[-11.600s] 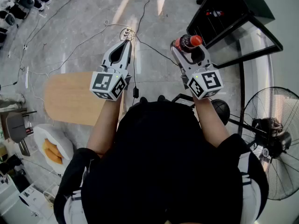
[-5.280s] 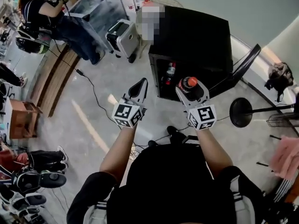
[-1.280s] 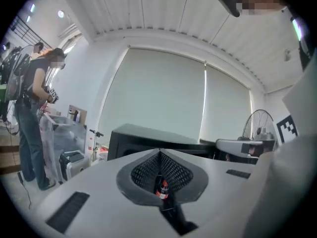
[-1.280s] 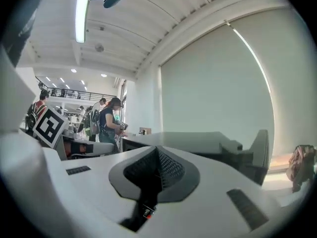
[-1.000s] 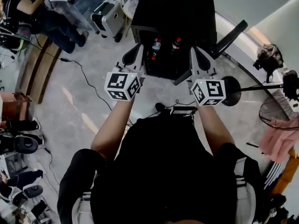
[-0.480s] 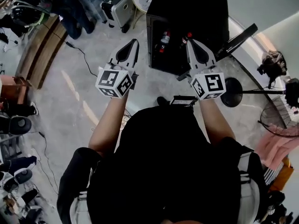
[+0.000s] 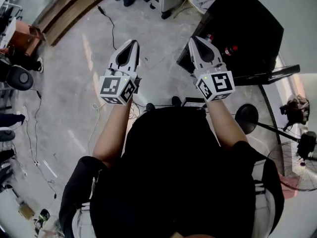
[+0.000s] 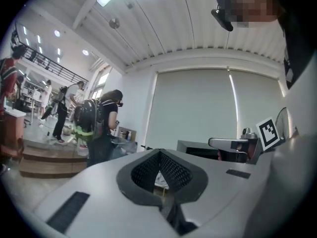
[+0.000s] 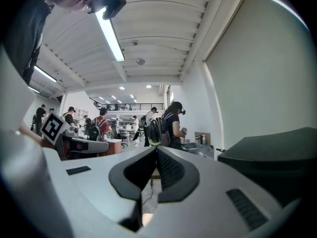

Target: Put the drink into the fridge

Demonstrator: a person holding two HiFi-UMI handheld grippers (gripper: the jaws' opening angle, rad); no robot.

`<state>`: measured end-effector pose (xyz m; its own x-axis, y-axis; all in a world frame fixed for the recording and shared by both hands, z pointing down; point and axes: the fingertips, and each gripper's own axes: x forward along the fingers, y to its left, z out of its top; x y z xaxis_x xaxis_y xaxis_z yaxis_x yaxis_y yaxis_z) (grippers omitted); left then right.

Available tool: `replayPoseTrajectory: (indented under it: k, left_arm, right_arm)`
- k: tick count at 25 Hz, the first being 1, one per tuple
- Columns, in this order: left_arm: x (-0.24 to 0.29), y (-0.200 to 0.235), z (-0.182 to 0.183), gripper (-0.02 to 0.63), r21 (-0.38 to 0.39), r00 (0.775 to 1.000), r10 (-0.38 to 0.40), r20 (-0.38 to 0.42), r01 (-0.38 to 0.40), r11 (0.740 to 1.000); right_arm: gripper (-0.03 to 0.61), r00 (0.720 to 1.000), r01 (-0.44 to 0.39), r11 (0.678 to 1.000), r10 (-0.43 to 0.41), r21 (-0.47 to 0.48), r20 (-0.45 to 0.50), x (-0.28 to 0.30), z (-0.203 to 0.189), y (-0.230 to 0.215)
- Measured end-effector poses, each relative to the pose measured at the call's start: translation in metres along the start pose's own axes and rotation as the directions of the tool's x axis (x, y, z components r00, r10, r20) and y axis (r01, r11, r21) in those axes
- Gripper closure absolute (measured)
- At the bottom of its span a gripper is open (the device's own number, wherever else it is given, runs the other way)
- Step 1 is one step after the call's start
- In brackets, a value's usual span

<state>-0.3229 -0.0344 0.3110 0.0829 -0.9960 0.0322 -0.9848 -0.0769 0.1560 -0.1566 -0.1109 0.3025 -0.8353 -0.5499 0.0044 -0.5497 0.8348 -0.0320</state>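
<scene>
Underfoot, the grey floor (image 7: 74, 108) takes up most of the head view, and I stand on it with both arms held out ahead of me. To my right, the black fridge (image 7: 252, 29) is the biggest thing near me; its door (image 7: 270, 74) is swung open, sticking out edge-on on the right of the opening. The right gripper view shows the same fridge as a dark block (image 9: 277, 152) just right of my jaws. At the top left of the head view a wooden platform (image 7: 69, 6) runs across the floor, well apart from me. A round black stand base (image 7: 246, 116) sits on the floor just below the fridge door.

People with backpacks (image 9: 171, 123) stand in the open room beyond, well away from my tools.

My left tool (image 7: 132, 43) points out over bare floor, well to the left of the fridge. Its jaws are closed tip to tip with nothing between them, as its own view shows (image 8: 159, 152). My right tool (image 7: 194, 39) is near the fridge's open front, apart from it. It is closed too and carries nothing (image 9: 154, 150).

The drink (image 7: 229, 50), a dark bottle with a red cap, is inside the fridge's opening. A second bottle (image 7: 211, 35) shows beside it, just past my right tool. A thin cable (image 7: 111, 24) trails across the floor.
</scene>
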Motion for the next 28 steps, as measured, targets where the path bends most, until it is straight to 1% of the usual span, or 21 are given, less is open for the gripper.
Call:
replayPoseTrajectory:
  k: [2, 4, 7, 9, 11, 15, 20, 24, 28]
  left_arm:
    - [-0.026, 0.02, 0.001, 0.599, 0.002, 0.997, 0.078, -0.001, -0.078, 0.997]
    - [-0.053, 0.042, 0.001, 0.598, -0.01, 0.988, 0.156, -0.006, -0.156, 0.988]
    - [-0.088, 0.071, 0.0, 0.6, -0.044, 0.974, 0.228, -0.008, -0.228, 0.973]
    - [-0.106, 0.084, 0.003, 0.6, -0.024, 0.964, 0.264, -0.005, -0.264, 0.964]
    - [-0.12, 0.094, 0.005, 0.6, -0.005, 0.955, 0.295, -0.001, -0.295, 0.955]
    - [-0.147, 0.111, 0.011, 0.6, 0.0, 0.941, 0.337, 0.016, -0.337, 0.941]
    - [-0.171, 0.126, 0.015, 0.599, 0.017, 0.927, 0.373, 0.037, -0.374, 0.927]
    - [-0.185, 0.138, 0.015, 0.6, 0.018, 0.922, 0.385, 0.036, -0.386, 0.922]
    - [-0.193, 0.146, 0.011, 0.6, 0.011, 0.927, 0.374, 0.023, -0.374, 0.927]
  right_arm:
    - [0.557, 0.997, -0.074, 0.997, 0.074, 0.017, -0.005, 0.017, -0.004, 0.026]
    - [0.557, 0.989, -0.147, 0.989, 0.147, 0.031, -0.008, 0.032, -0.008, 0.052]
    - [0.557, 0.974, -0.225, 0.973, 0.226, 0.042, -0.011, 0.051, -0.012, 0.085]
    - [0.557, 0.967, -0.254, 0.966, 0.254, 0.045, -0.012, 0.06, -0.014, 0.1]
    - [0.557, 0.963, -0.268, 0.963, 0.269, 0.034, -0.013, 0.066, -0.015, 0.113]
    - [0.557, 0.96, -0.281, 0.96, 0.281, -0.002, -0.008, 0.075, -0.015, 0.14]
    - [0.557, 0.962, -0.272, 0.962, 0.272, 0.006, -0.015, 0.079, -0.023, 0.163]
    - [0.557, 0.96, -0.277, 0.961, 0.277, 0.017, -0.031, 0.083, -0.031, 0.18]
    - [0.557, 0.961, -0.272, 0.962, 0.273, 0.029, -0.036, 0.084, -0.035, 0.191]
